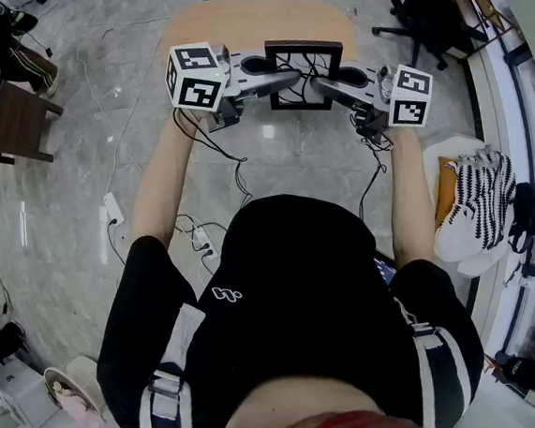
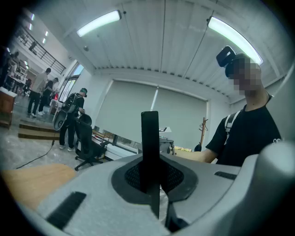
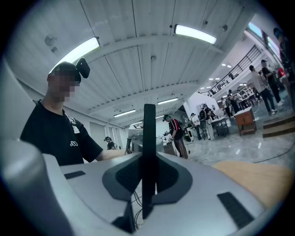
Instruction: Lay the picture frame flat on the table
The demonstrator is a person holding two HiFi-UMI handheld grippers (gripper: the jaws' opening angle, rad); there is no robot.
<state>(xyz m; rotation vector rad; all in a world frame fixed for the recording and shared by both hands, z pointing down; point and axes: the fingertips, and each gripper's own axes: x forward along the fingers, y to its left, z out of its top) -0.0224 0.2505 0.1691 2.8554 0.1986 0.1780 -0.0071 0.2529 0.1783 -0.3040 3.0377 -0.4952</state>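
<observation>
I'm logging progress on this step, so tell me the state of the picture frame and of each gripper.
picture frame: held up by its two side edges, not yet lying flat on the table.
left gripper: shut on one side edge of the frame.
right gripper: shut on the opposite edge.

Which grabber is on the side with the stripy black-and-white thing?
The right gripper, shut on the picture frame. The striped thing lies out on that gripper's side; the left gripper grips the frame from the opposite side.
</observation>
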